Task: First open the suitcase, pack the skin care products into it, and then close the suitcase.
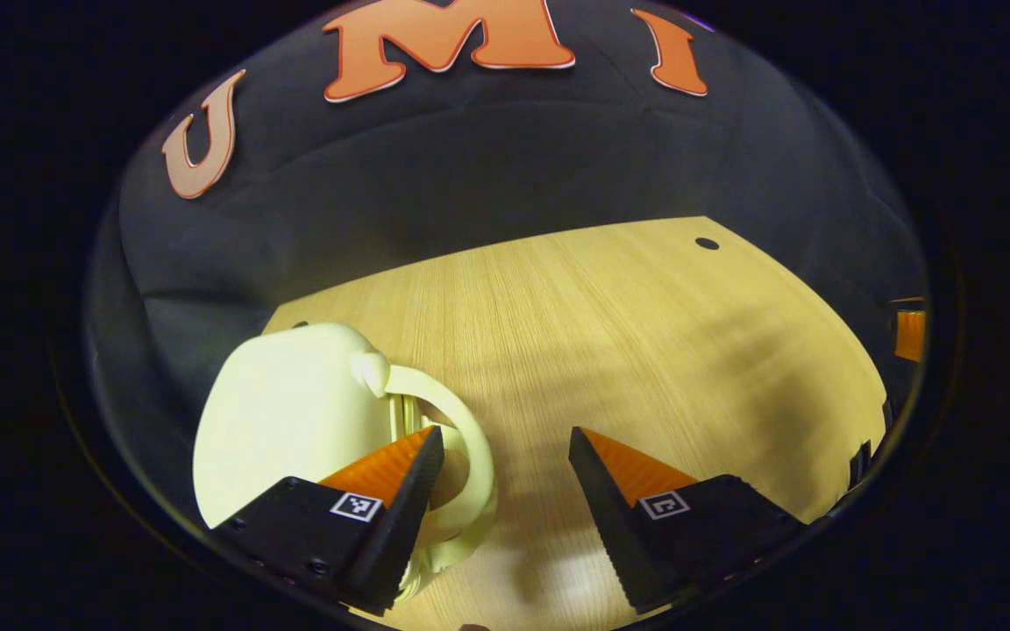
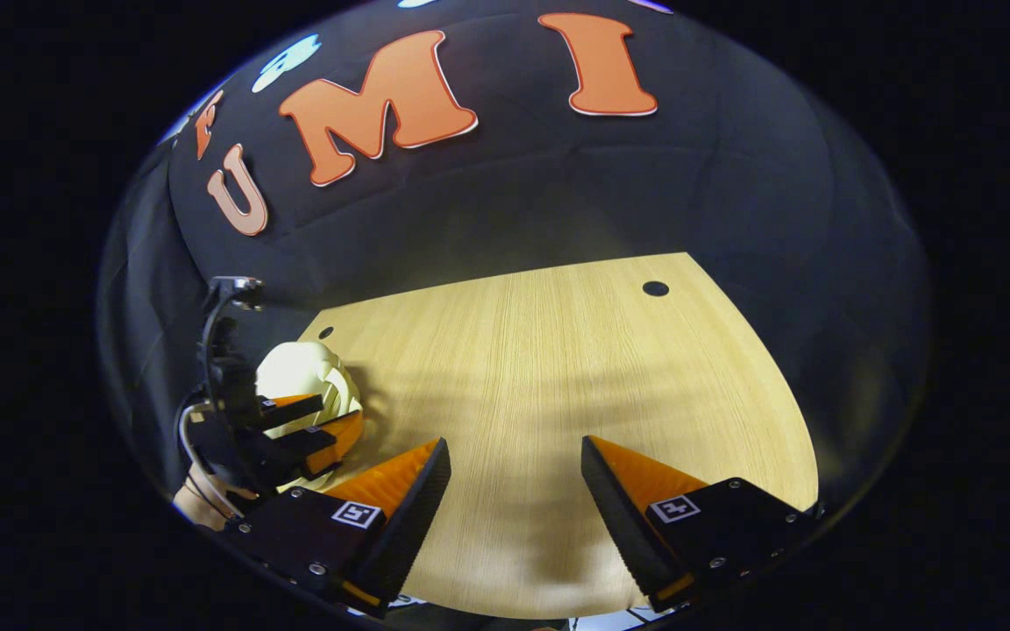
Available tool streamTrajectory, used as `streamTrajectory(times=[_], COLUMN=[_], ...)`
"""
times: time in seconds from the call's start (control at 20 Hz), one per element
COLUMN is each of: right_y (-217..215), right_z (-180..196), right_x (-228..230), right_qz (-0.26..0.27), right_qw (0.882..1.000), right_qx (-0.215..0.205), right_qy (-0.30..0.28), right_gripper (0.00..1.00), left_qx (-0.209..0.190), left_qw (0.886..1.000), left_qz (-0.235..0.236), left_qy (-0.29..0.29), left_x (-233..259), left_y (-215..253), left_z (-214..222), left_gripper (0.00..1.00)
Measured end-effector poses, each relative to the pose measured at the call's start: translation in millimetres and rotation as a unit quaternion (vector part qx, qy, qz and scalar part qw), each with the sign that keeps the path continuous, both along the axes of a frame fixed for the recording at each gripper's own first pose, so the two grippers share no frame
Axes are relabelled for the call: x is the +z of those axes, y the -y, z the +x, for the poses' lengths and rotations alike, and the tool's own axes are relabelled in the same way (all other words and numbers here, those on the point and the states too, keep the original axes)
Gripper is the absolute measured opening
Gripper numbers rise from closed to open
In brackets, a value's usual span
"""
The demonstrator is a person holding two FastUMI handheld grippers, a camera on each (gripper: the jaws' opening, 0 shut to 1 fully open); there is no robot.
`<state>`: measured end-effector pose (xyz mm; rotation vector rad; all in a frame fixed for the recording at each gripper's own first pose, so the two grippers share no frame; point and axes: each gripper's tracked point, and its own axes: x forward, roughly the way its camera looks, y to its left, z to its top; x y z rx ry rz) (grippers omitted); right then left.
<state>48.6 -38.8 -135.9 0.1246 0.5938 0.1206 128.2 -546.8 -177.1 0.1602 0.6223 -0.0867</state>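
Pale wood bench [image 1: 645,350] runs out ahead under dark cloth. At its near left sits the small cream suitcase [image 1: 295,421], shut as far as I can judge, its looped handle [image 1: 470,438] turned toward me. My left tongs [image 1: 505,473] are spread wide, one finger lying over that handle, the other above bare wood, nothing gripped. My right tongs [image 2: 514,482] hang wide too, well right of the case, holding nothing. I can't spot any skin care products. The risk: the case looks light, so pulling the handle may drag or tip it rather than open it, unless my right tongs steady the shell.
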Motion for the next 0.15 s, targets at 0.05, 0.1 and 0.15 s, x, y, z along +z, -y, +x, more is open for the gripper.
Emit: streamTrajectory(times=[0.05, 0.1, 0.15], right_y=[-1, -3, -5], right_z=[0, 1, 2], right_x=[6, 15, 25], right_qz=[-0.006, -0.009, -0.011], right_qw=[1.000, 1.000, 0.999], right_qx=[-0.006, -0.012, -0.018], right_qy=[0.009, 0.021, 0.039], right_gripper=[0.96, 0.96, 0.96], left_qx=[-0.001, 0.000, 0.000], left_qw=[1.000, 0.999, 0.998], left_qz=[-0.005, -0.014, -0.028], left_qy=[0.019, 0.038, 0.058], left_x=[18, 37, 59], left_y=[-1, -2, -5], left_z=[-1, -3, -5], left_gripper=[0.91, 0.92, 0.97])
